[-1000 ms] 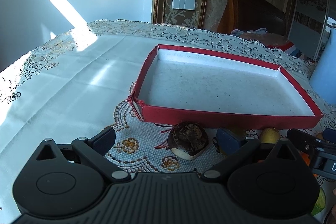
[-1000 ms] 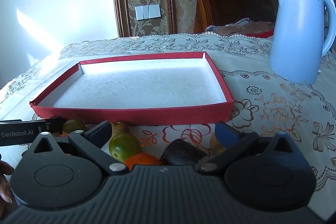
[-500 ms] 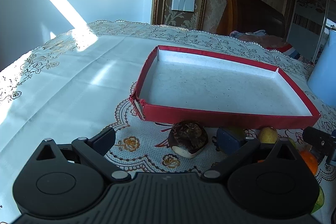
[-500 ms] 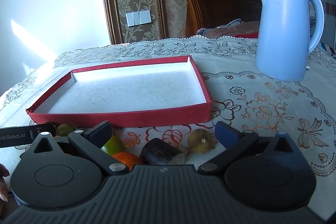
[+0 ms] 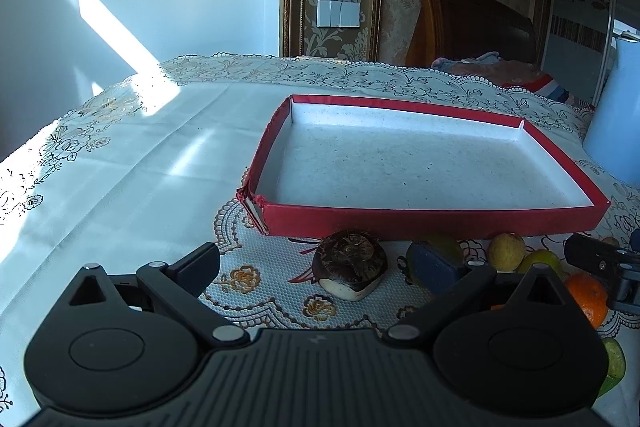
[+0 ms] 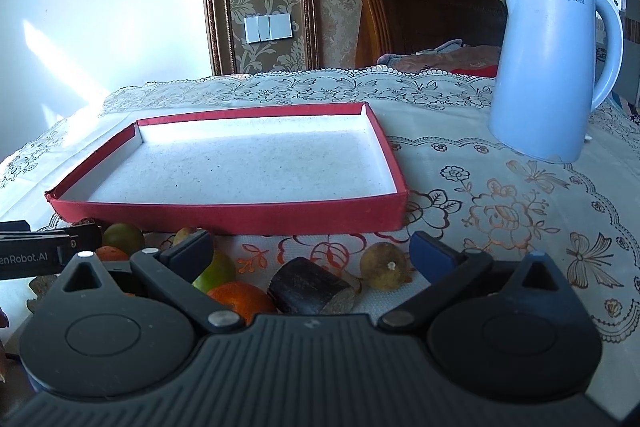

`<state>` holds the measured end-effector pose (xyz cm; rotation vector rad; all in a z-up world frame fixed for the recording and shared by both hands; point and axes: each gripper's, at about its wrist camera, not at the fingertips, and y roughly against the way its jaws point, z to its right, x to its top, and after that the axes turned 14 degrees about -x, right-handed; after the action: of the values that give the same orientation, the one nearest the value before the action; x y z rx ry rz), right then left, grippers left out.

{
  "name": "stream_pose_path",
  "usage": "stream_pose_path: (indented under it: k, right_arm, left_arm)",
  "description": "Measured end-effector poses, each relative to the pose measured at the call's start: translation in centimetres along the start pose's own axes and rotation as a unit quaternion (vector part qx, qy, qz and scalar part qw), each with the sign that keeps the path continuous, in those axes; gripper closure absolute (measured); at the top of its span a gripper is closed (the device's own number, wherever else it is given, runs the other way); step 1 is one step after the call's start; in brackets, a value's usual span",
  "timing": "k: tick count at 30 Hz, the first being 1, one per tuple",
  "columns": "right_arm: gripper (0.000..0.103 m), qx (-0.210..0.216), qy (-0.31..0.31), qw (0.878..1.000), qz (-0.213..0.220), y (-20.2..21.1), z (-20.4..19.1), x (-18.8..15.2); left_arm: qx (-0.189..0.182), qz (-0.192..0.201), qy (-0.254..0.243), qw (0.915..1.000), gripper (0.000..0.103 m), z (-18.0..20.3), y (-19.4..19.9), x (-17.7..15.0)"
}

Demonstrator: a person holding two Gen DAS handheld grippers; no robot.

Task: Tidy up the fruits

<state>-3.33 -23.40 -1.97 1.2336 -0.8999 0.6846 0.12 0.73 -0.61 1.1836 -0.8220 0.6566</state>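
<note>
Both grippers, left gripper (image 5: 316,259) and right gripper (image 6: 310,251), hover with fingers spread wide, grasping nothing. The fruits lie on the table (image 5: 120,163) just in front of the red tray (image 6: 224,217): an orange (image 6: 240,301), a green fruit (image 6: 122,237), a brownish round fruit (image 6: 382,271). A blue kettle (image 6: 552,67) stands to the right.

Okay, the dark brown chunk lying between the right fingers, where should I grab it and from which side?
Grip the dark chunk across its long flat sides, coming from the front with the right gripper open. It lies on its side, cut end right, and the orange crowds its left.
</note>
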Motion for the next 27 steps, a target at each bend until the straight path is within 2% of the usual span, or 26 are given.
stream_pose_path:
  k: [5,13,22,27]
  right_arm:
    - [0.000,0.004,0.006,1.000,0.001,0.4,0.1,0.1]
    - [0.000,0.009,0.005,1.000,-0.008,1.9,1.9,-0.5]
    - [0.000,-0.008,-0.003,1.000,-0.014,3.4,5.6,-2.6]
    - [0.000,-0.004,0.001,1.000,-0.021,4.0,6.6,-3.5]
  left_arm:
    - [-0.010,0.002,-0.003,0.9999,0.000,-0.1,0.7,0.0]
    - [-0.031,0.009,0.008,0.9995,0.000,-0.7,3.6,-2.0]
    - [-0.025,0.041,-0.057,0.9972,0.000,1.6,5.8,-3.4]
    - [-0.044,0.029,-0.059,0.9969,0.000,2.1,5.6,-3.5]
